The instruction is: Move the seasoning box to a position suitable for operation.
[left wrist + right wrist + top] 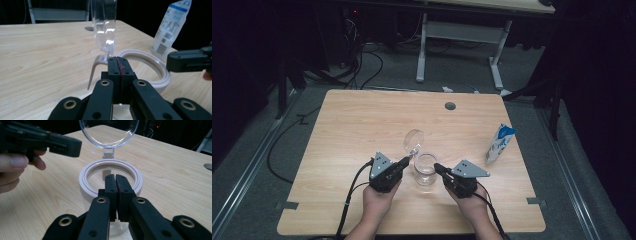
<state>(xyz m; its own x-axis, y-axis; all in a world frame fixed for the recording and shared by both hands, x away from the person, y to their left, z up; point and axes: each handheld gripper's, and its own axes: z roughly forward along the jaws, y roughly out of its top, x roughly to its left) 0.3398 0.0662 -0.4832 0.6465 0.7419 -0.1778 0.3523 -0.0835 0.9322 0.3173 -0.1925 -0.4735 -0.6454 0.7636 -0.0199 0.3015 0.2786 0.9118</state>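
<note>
A clear jar (425, 172) with a white rim (86, 171) stands mid-table, its round clear lid (414, 139) hinged open and upright behind it. My left gripper (405, 161) is shut, its tips right by the lid's hinge tab (96, 67) on the jar's left; I see nothing between the pads. In its own view the left gripper (117, 60) points at the base of the lid (103, 25). My right gripper (437, 167) is shut too, its tips at the jar's right rim. In its own view the right gripper (115, 178) sits over the near rim, empty.
A blue and white milk carton (500, 144) stands near the table's right edge. A round grommet hole (450, 106) sits at the far middle of the table (352, 125). Beyond it stands another desk's white frame (459, 32); cables lie on the floor.
</note>
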